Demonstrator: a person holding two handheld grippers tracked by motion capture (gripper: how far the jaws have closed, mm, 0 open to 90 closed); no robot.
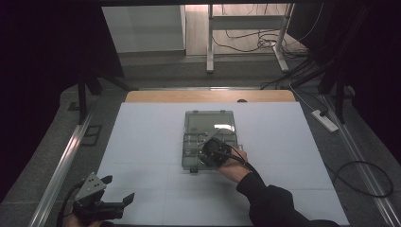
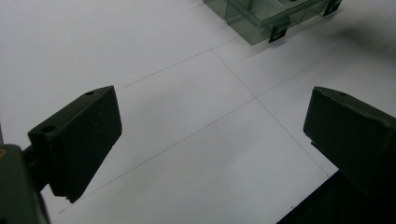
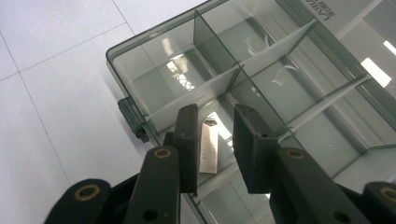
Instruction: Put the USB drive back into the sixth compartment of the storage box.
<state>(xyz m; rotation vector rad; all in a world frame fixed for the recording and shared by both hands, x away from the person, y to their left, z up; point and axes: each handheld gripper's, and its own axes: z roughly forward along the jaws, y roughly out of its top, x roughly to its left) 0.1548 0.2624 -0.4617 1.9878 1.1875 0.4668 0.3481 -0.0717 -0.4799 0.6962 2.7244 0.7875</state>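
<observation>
Metal strip (image 3: pixel 208 146): lay in a compartment of the clear box (image 3: pixel 140 65), between the right tongs (image 3: pixel 215 140), seemingly untouched.
Right tongs: slightly parted.
Left tongs (image 2: pixel 210 135): spread above the worktop (image 2: pixel 93 42).

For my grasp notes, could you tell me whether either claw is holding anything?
Nothing is held. The right claw stands slightly open around a metal strip in the organiser box; the left claw is open.
</observation>
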